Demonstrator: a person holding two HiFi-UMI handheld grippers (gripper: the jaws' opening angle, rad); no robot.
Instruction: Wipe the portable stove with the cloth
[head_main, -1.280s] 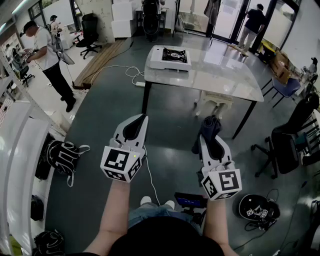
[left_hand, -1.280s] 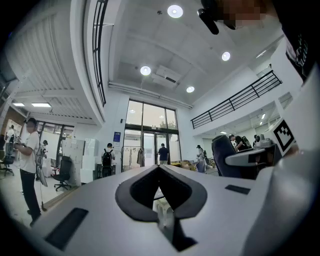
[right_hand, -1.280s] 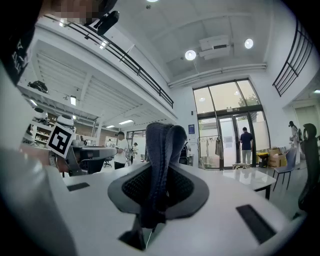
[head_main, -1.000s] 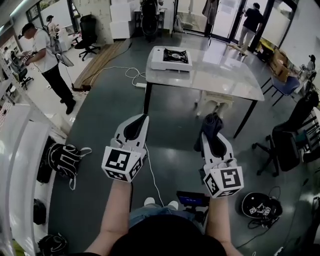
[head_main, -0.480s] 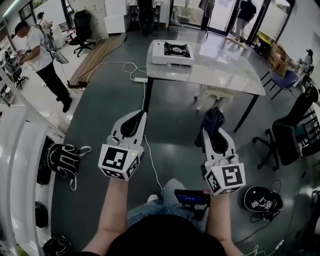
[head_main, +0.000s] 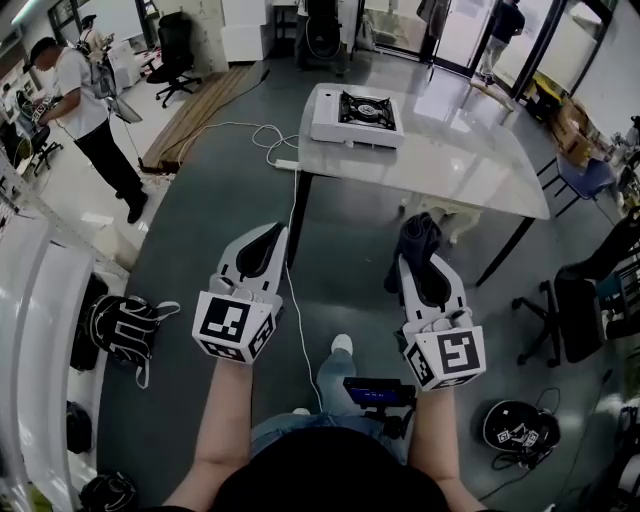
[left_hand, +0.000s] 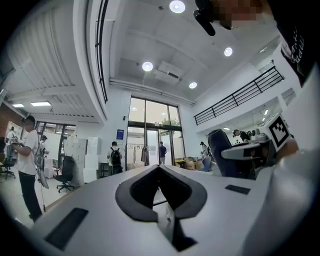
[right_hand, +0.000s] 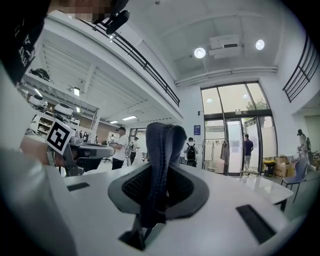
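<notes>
You've stepped nearer the grey table (head_main: 470, 175) bearing the white square portable stove (head_main: 357, 117), still beyond reach. Your right gripper (head_main: 417, 262) pinches the dark blue cloth (head_main: 413, 238); your left gripper (head_main: 274, 232) is closed on nothing.

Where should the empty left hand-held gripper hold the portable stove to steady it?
Probably the plain white left end of the portable stove, clear of the black burner, coming from the table's near-left corner, where it sits. The right hand-held gripper holds the cloth.
</notes>
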